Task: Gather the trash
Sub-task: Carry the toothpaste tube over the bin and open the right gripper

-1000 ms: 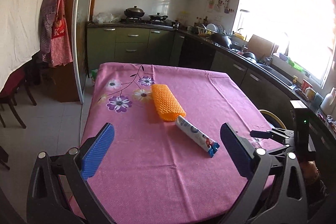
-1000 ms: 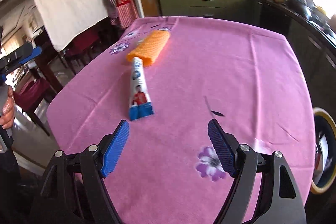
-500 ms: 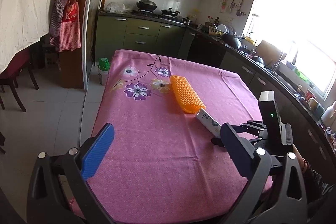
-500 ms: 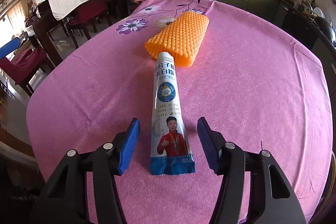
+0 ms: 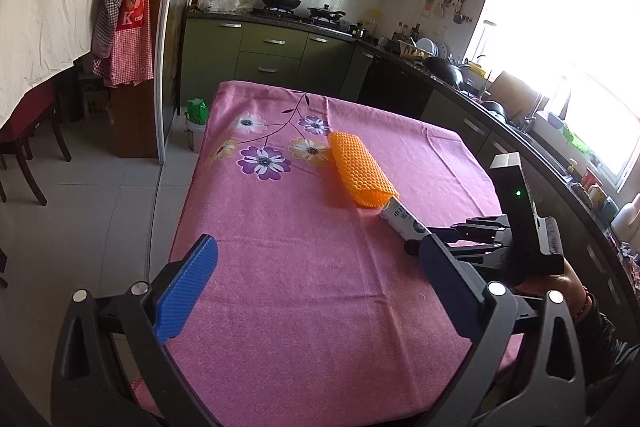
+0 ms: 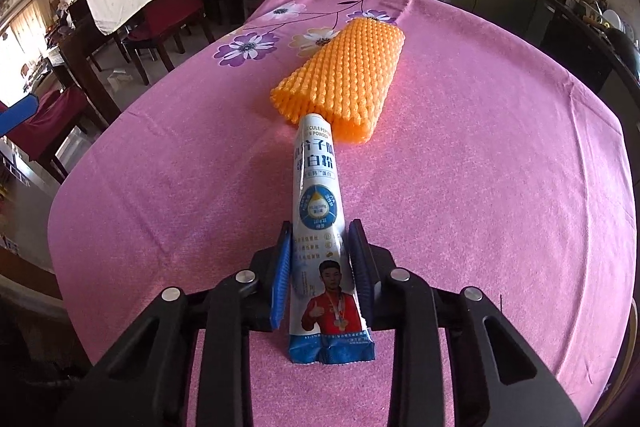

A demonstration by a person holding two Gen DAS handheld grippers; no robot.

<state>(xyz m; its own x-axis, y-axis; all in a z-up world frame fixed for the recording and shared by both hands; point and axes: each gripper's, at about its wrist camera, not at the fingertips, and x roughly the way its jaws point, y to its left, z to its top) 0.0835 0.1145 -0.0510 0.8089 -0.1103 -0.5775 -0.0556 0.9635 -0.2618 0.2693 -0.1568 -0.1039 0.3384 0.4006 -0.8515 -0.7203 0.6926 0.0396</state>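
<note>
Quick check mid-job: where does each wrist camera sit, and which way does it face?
Left wrist: on the open left gripper, facing along the pink table toward the kitchen; the person's right hand shows.
Right wrist: on the right gripper, angled down; its jaws are closing around the sachet.
Shared: sachet, orange foam net, table.

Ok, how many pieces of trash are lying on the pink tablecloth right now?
2. The orange foam mesh sleeve lies mid-table; the long white-and-blue powder sachet lies nearer, its far tip at the sleeve's open end, between the closing right gripper pads. None hidden, apparently.
</note>
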